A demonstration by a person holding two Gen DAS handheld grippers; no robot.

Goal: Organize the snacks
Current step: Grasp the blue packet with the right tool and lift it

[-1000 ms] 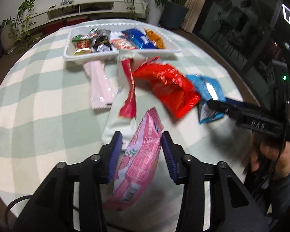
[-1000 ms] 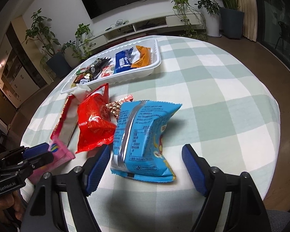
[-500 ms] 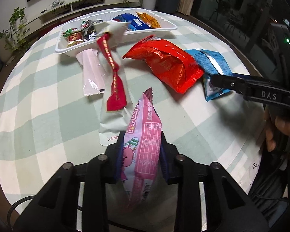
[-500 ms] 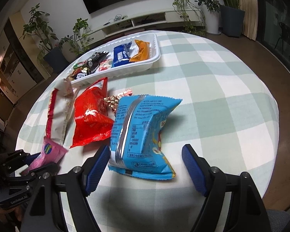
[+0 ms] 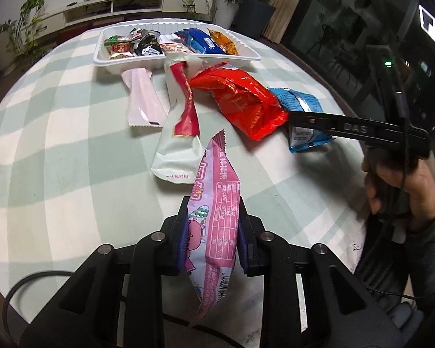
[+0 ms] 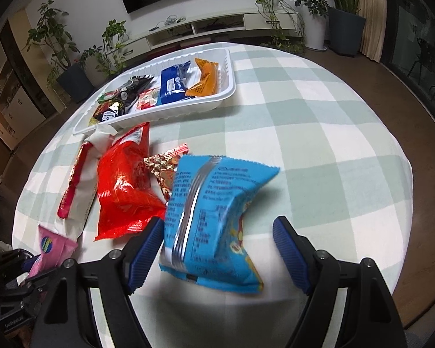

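Stowed in white tray (image 5: 248,55) at far side of desk (image 5: 58,133) — dark blue pack (image 6: 172,82), orange pack (image 6: 204,79), several small dark and green-red wrappers.

Loose on desk, outstanding — pale pink flat sachet (image 5: 143,98), white pouch with red twist (image 5: 178,133), red foil bag (image 5: 240,101), gold-patterned pack (image 6: 165,171) (half hidden, kind uncertain), light blue bag (image 6: 214,220).

In hand — pink packet (image 5: 214,217), clamped between pads of left gripper (image 5: 211,232), apparently lifted off the cloth.

Right gripper (image 6: 217,246) — fingers wide apart, straddling light blue bag, pads not pressing.

Progress — roughly half; six items left to tray.
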